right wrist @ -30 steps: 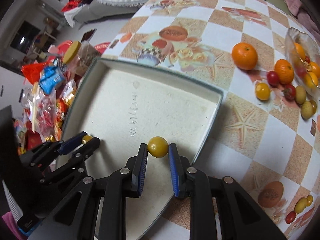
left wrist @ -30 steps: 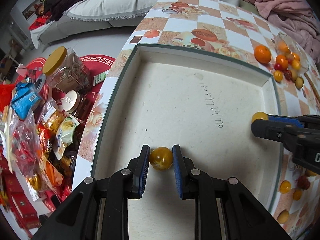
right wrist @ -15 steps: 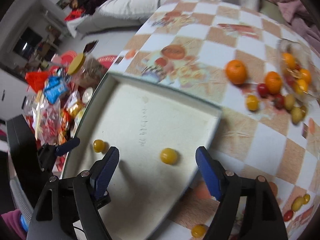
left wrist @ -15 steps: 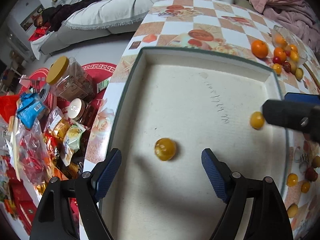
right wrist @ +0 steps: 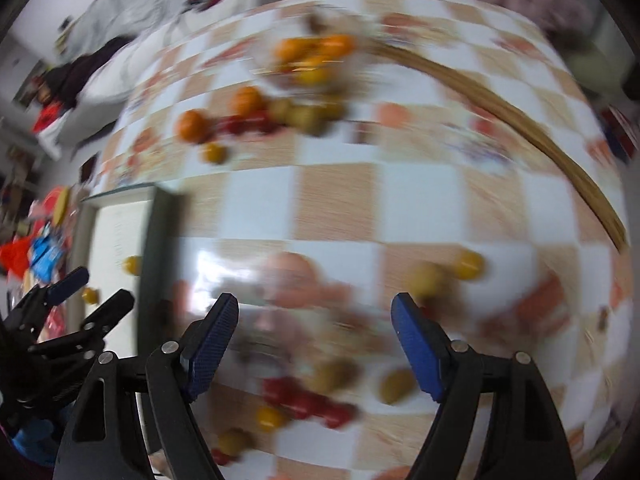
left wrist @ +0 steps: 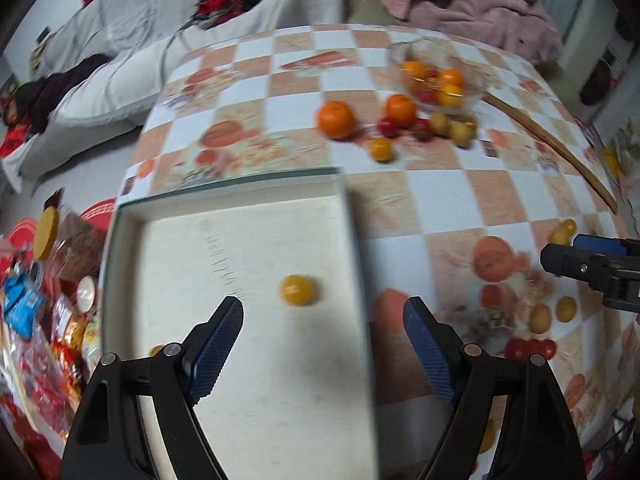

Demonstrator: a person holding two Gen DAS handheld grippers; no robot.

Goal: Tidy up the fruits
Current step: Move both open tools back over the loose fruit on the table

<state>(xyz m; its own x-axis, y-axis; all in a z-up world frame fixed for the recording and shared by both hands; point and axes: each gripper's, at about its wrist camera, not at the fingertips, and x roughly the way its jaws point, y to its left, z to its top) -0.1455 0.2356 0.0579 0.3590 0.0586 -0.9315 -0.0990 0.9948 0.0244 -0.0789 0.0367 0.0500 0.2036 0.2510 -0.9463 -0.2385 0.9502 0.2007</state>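
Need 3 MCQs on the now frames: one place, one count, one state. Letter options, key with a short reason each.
1. Where is the glass bowl?
A. inside the tray
B. on the table beyond the tray
C. on the floor

2. How many yellow fruits lie in the tray, by the right wrist view?
A. none
B. two
C. five

3. How does the left gripper stand?
A. open, holding nothing
B. shut on a tomato
C. shut on an orange

Key: 1 B, the bowl sits on the checked table past the tray's far corner. 2 B, one yellow fruit and another show on the tray floor. 3 A, its pads stand wide apart with nothing between them; the right gripper is open too.
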